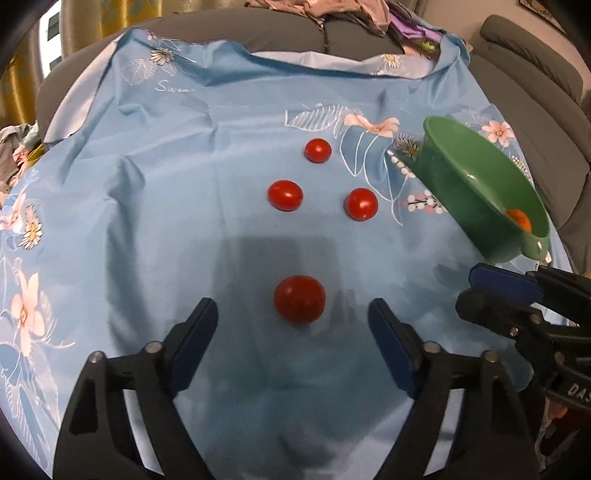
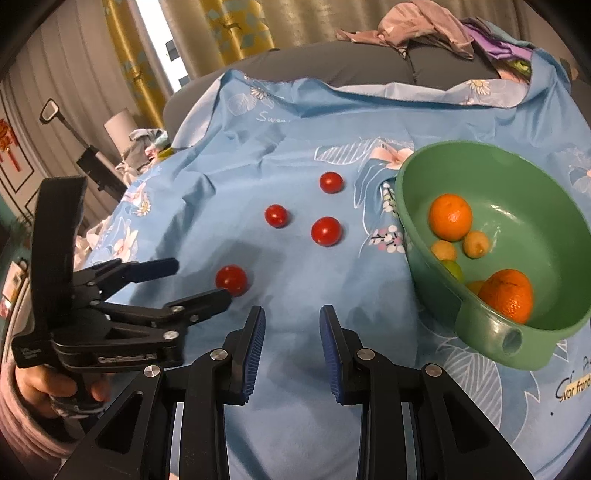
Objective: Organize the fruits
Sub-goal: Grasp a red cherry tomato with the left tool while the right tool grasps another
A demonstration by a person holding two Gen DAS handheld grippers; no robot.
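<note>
Several red cherry tomatoes lie on a blue flowered cloth (image 1: 166,221). The nearest tomato (image 1: 299,304) sits just ahead of my open left gripper (image 1: 291,314), between the lines of its two fingers; it also shows in the right wrist view (image 2: 231,279), with the left gripper (image 2: 201,280) beside it. Three more tomatoes (image 1: 285,195) (image 1: 361,204) (image 1: 318,150) lie farther back. A green bowl (image 2: 532,206) at the right holds two oranges (image 2: 450,217) (image 2: 508,295) and small yellow fruits (image 2: 476,244). My right gripper (image 2: 291,321) is open and empty over bare cloth, left of the bowl.
A grey sofa (image 1: 535,92) surrounds the cloth at the back and right, with heaped clothes (image 2: 424,26) on it. Curtains (image 2: 236,29) hang behind. The bowl (image 1: 480,192) shows in the left wrist view at the right, with the right gripper's fingers (image 1: 502,282) below it.
</note>
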